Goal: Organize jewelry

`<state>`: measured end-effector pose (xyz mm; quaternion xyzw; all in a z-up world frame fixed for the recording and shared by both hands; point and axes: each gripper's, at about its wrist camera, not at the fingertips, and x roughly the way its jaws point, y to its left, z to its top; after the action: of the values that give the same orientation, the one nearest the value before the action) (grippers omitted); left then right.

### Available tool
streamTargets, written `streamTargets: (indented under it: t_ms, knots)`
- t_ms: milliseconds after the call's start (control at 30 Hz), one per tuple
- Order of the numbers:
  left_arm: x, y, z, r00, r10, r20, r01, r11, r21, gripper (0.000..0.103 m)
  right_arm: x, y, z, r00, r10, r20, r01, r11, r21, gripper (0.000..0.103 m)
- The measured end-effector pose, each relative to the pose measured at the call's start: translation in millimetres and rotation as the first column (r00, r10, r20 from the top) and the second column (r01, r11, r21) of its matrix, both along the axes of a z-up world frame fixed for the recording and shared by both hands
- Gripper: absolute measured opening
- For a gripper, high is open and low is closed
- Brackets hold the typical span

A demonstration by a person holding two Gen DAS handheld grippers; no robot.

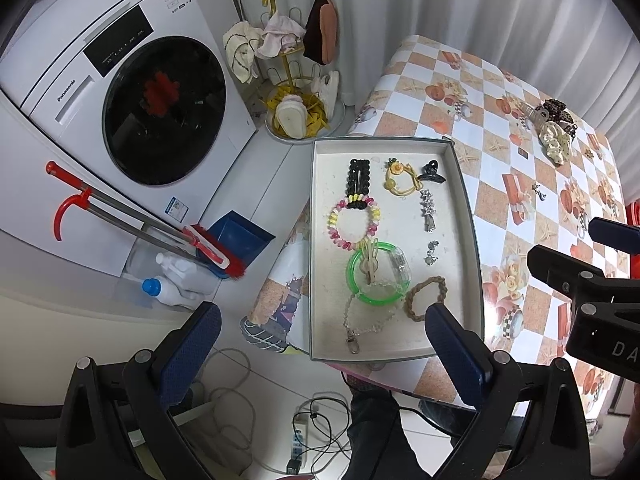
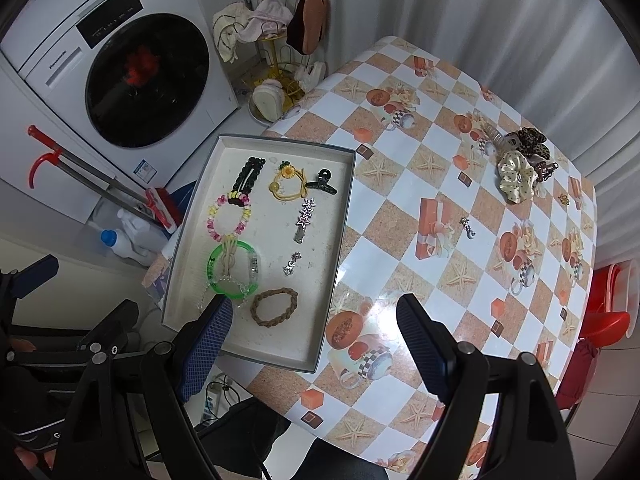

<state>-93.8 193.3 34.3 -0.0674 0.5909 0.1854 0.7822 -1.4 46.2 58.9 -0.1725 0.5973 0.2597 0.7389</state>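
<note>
Tray half sorted, both grippers hanging over the table with nothing in them

The grey tray point(image 2: 338, 216) ran its long axis from 6 to 12, holding a green bangle point(image 2: 216, 285), braided band point(image 2: 274, 307), bead bracelet point(image 2: 228, 216) and star clip point(image 2: 305, 218). Scrunchies point(image 2: 520, 164) sat loose at 2 o'clock. Left gripper point(image 1: 320, 354) and right gripper point(image 2: 316, 344) both had fingers spread wide.

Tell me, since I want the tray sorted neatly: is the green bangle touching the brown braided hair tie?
Apart. The right wrist view shows bare tray floor between the green bangle and the brown braided hair tie.
</note>
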Motion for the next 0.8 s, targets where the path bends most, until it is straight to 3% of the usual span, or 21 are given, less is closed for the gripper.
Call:
streamTargets:
  t_ms: [800]
  knots:
    - [-1.9, -2.0, -0.1, 1.0, 0.004, 0.001, -0.004, 1.0, 0.003, 0.103, -1.9, 0.1, -0.1, 1.0, -0.008, 0.002, 0.008, 1.0, 0.001, 0.086]
